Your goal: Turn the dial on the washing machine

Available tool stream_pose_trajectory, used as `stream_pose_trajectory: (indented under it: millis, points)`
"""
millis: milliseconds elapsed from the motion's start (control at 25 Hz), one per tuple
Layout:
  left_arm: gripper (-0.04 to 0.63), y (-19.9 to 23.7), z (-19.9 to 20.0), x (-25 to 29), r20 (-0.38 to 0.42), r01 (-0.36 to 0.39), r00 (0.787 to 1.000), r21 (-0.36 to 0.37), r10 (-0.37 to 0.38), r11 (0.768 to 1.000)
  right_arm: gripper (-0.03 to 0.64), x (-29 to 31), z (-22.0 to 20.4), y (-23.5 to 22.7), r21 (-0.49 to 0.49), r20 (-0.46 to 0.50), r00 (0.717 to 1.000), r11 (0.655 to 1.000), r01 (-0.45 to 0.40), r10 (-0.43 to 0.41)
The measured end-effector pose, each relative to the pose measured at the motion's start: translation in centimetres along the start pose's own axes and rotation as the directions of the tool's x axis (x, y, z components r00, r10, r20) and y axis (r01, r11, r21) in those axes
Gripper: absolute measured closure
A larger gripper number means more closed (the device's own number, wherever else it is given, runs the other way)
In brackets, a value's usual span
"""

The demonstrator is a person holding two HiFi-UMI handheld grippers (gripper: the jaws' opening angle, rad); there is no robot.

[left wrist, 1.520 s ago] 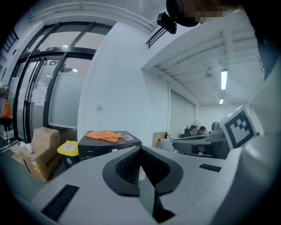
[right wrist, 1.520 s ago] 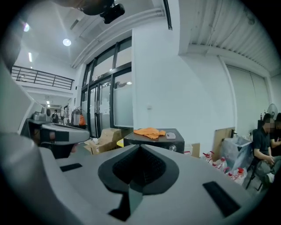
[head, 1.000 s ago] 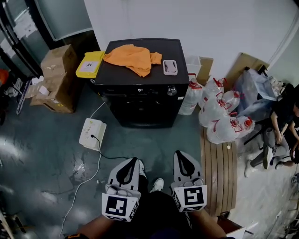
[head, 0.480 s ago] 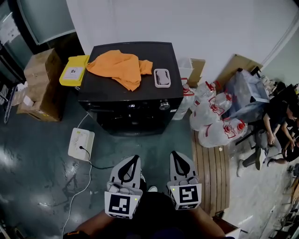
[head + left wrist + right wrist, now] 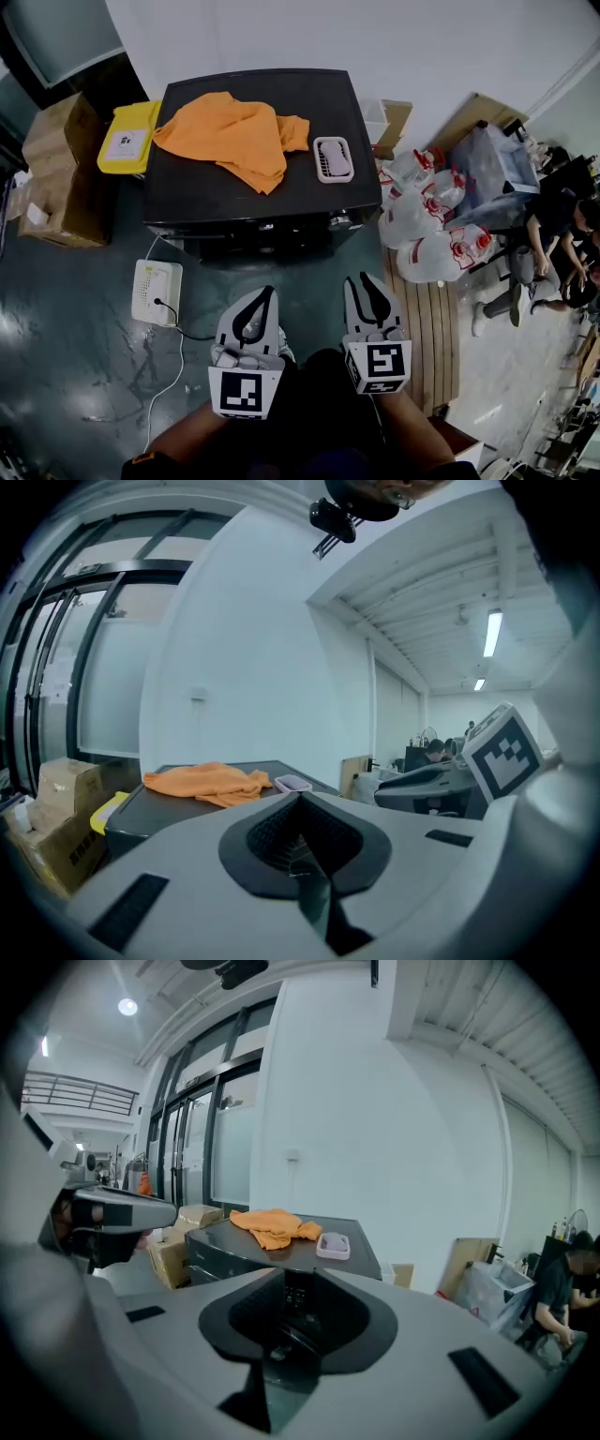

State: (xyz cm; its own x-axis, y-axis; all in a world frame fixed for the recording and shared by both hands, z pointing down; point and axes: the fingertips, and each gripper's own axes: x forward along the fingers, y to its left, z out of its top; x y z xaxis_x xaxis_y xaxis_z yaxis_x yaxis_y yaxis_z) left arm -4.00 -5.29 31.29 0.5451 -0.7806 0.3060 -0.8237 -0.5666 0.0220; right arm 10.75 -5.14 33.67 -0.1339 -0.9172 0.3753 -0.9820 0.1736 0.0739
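The black washing machine [image 5: 187, 202] stands ahead against the white wall, with its round dial [image 5: 339, 222] at the right end of the front panel. An orange cloth [image 5: 230, 136] and a small pale tray [image 5: 334, 157] lie on its lid. Both grippers hang low in front of me, well short of the machine. My left gripper [image 5: 268, 292] is shut and empty. The jaws of my right gripper [image 5: 361, 281] are opening, with nothing between them. In the right gripper view the machine's front shows through the narrow gap of my right gripper [image 5: 298, 1283].
A yellow box [image 5: 127, 136] and cardboard boxes [image 5: 56, 169] stand left of the machine. A white device [image 5: 157, 292] with a cable lies on the floor at front left. Filled plastic bags [image 5: 422, 225], wooden slats [image 5: 431, 319] and a seated person [image 5: 553, 234] are to the right.
The machine has come nearer and lower in the head view. Both grippers have shifted slightly forward. The right jaws have parted a little; the left has stayed shut.
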Motion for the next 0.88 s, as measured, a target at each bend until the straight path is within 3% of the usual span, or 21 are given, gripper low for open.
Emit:
stream_pose_trajectory:
  millis: [160, 400, 600, 640, 760, 880]
  points:
    - [0.586, 1.8, -1.1, 1.9, -0.01, -0.012, 1.0, 0.006, 0.012, 1.0, 0.441, 2.8, -0.6, -0.5, -0.013, -0.034, 0.999, 1.0, 0.022, -0.023]
    - [0.586, 3.8, -3.4, 4.9, -0.034, -0.048, 0.998, 0.015, 0.049, 0.999, 0.388, 7.2, -2.6, -2.2, -0.02, -0.082, 0.995, 0.998, 0.061, -0.063]
    - [0.582, 5.7, -5.7, 6.8, -0.077, -0.116, 0.991, -0.033, 0.113, 0.993, 0.325, 9.9, -4.7, -2.8, -0.008, -0.119, 0.992, 0.999, 0.046, -0.046]
    - [0.548, 5.8, -6.1, 7.1, -0.086, -0.119, 0.99, -0.042, 0.115, 0.992, 0.32, 10.4, -5.1, -2.8, -0.005, -0.124, 0.991, 0.999, 0.039, -0.04]
    - [0.366, 6.1, -6.8, 8.5, -0.072, -0.116, 0.991, -0.056, 0.112, 0.992, 0.3, 11.6, -6.3, -3.0, -0.002, -0.142, 0.989, 0.999, 0.032, -0.032]
    - [0.299, 6.4, -8.3, 9.3, -0.103, -0.126, 0.987, -0.051, 0.121, 0.991, 0.279, 12.3, -7.3, -3.0, -0.011, -0.153, 0.988, 1.0, 0.028, -0.029]
